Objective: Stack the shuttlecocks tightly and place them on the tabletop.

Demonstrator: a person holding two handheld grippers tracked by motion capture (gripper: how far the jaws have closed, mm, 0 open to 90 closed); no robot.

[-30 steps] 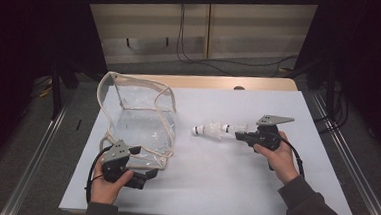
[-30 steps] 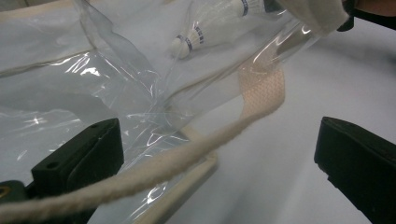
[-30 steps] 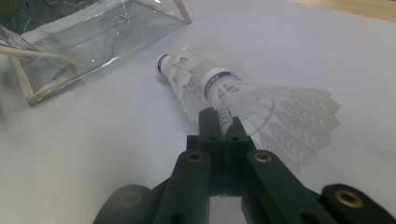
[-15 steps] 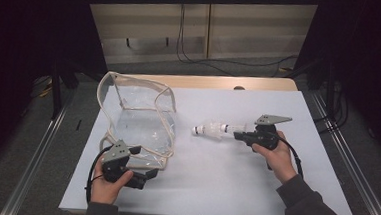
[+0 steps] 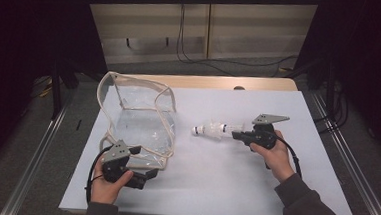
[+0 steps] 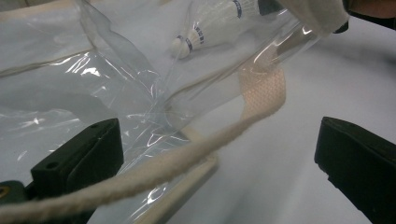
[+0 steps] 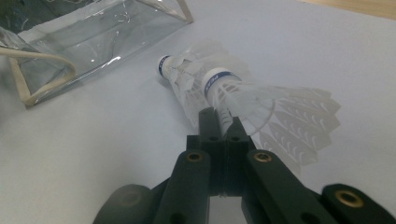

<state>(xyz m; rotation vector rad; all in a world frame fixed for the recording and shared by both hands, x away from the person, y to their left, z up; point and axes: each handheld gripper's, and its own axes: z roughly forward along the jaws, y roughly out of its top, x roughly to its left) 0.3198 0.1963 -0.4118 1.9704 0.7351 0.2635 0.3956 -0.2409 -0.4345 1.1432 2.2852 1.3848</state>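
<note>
A clear plastic bag (image 5: 143, 117) with cream trim stands open on the left of the white table sheet (image 5: 224, 184). My left gripper (image 5: 149, 175) sits at the bag's near corner, jaws wide open. In the left gripper view, the bag's cream strap (image 6: 261, 88) and clear corner (image 6: 70, 84) lie between them, untouched by the pads. My right gripper (image 5: 234, 135) is shut on the feather skirt of white shuttlecocks (image 5: 212, 130) nested one in another, their cork tips pointing left toward the bag. The right gripper view shows the shuttlecocks (image 7: 219, 88) pinched at the jaw tips (image 7: 219, 116).
The wooden table edge (image 5: 205, 82) runs along the back of the sheet. Metal rails (image 5: 35, 153) flank the table on both sides. Bare sheet lies between the bag and the shuttlecocks and along the front.
</note>
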